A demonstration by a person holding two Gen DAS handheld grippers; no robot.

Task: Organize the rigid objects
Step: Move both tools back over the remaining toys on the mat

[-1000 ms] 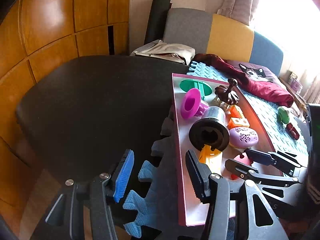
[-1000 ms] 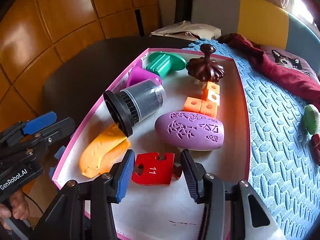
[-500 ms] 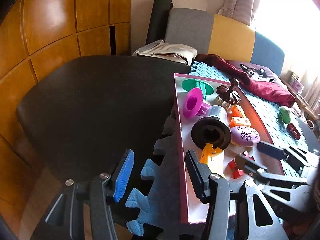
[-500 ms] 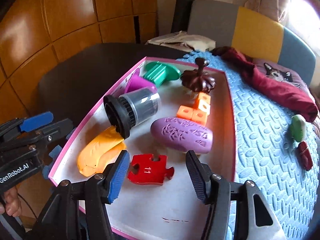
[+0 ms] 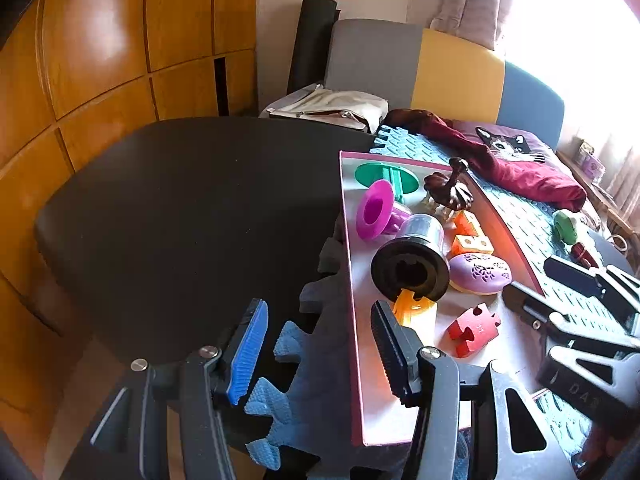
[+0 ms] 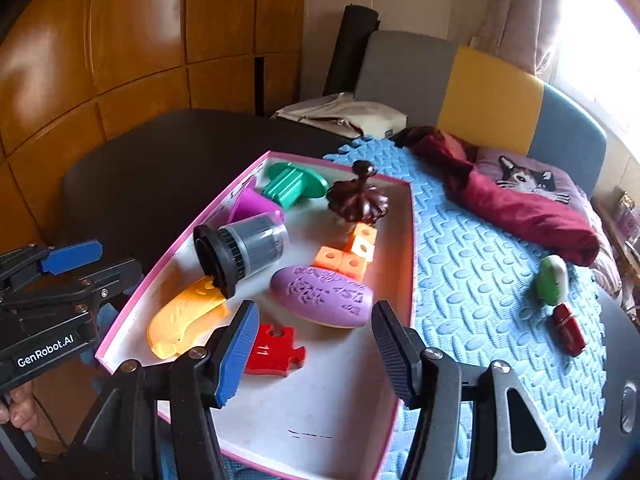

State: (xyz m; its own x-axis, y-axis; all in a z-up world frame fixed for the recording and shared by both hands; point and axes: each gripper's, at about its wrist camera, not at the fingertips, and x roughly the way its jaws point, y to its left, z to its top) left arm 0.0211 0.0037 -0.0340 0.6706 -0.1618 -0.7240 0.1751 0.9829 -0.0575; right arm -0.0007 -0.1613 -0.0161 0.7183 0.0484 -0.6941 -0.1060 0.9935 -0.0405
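A pink-rimmed white tray (image 6: 320, 412) (image 5: 362, 384) holds a red puzzle piece (image 6: 276, 354) (image 5: 474, 330), a purple oval (image 6: 322, 296), orange cubes (image 6: 346, 254), a black-capped clear jar (image 6: 240, 250) on its side, a yellow piece (image 6: 184, 320), a magenta funnel (image 5: 376, 210), a green spool (image 6: 292, 184) and a dark brown knob (image 6: 358, 198). My right gripper (image 6: 314, 352) is open and empty above the tray's near end, just behind the puzzle piece. My left gripper (image 5: 320, 350) is open and empty, left of the tray over the foam mat edge.
A green-and-white object (image 6: 554, 280) and a small red object (image 6: 568, 330) lie on the blue foam mat (image 6: 480, 280) right of the tray. A maroon cloth (image 6: 520, 208) lies behind. A black table (image 5: 180, 208) spreads to the left. Wood panels stand behind.
My right gripper has pulled back and up from the red puzzle piece, which stays on the tray. My left gripper has hardly moved.
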